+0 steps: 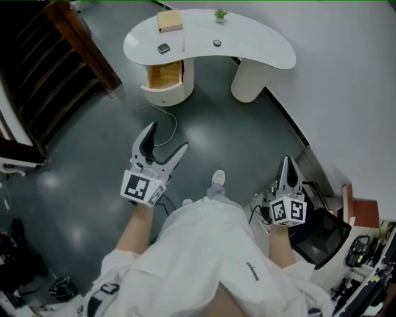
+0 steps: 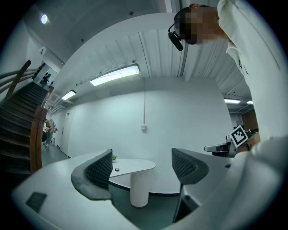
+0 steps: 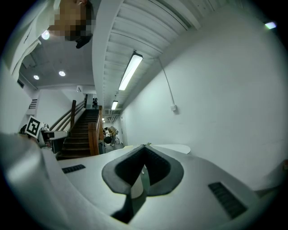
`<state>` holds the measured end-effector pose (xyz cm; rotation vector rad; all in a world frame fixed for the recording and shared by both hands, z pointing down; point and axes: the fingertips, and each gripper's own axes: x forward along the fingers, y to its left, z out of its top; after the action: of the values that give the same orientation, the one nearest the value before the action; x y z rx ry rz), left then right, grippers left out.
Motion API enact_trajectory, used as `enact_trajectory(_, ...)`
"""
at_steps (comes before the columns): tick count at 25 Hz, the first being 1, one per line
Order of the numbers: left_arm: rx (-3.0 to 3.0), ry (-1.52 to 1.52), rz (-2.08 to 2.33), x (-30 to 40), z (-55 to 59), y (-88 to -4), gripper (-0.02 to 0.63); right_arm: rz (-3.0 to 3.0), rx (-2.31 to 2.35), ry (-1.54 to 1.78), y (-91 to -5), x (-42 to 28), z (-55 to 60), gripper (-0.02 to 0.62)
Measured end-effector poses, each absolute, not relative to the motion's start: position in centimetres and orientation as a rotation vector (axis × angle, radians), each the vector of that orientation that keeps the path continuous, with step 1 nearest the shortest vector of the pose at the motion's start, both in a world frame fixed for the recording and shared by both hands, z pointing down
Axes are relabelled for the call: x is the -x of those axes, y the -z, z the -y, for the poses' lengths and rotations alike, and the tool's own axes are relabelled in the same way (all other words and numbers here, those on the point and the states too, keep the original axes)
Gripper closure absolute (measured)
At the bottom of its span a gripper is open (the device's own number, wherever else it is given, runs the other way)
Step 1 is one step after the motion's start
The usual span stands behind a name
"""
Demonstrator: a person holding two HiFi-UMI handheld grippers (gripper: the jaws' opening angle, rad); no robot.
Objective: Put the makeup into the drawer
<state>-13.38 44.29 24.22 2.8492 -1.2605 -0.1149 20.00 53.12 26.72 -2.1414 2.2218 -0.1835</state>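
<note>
The task has not reached the tabletop [image 1: 260, 43] yet; this reads as the approach step. The person stands on the floor [image 1: 93, 186] well apart from the white curved table, with both tools held low in front of the body.

The left hand-held gripper [image 1: 167, 137] has its jaws spread wide with nothing between them; its own view shows only the distant table through the gap. The right hand-held gripper [image 1: 286, 160] has its jaws pressed together, and its view shows no object caught in them.

The likely makeup lies near the tabletop's left end: a small dark compact-like item [image 1: 163, 47] close to the near edge, a thin stick [image 1: 183, 43] just beside it, and a small round piece [image 1: 217, 43] toward the middle. What each one is exactly is too small to tell. A tan box [image 1: 169, 20] sits at the far edge and a little plant [image 1: 220, 13] is to its right.

The drawer [image 1: 164, 77] in the left pedestal, under the compact, already stands pulled out.

The next move probably calls for walking up to the table and lowering the spread left jaws over the compact, since nothing needs opening first.
</note>
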Motion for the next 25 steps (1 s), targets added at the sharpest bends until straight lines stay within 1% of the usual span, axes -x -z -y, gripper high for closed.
enact_trajectory(13, -2.83, 0.099, 1.358, 4.5, -36.2, -22.8, 0.213, -2.29, 1.999, 0.212, -26.8, -27.6, -41.8, 0.578)
enact_trajectory(20, -2.81, 0.086, 1.366, 1.7, -34.0, -23.2, 0.213, -2.294, 1.972, 0.246, -27.6, -29.7, -39.0, 0.578)
enact_trajectory(25, -2.787, 0.095, 1.362, 1.3, -32.5, -23.6, 0.213, -2.3, 1.983, 0.268, -28.4, -30.4, -37.7, 0.578)
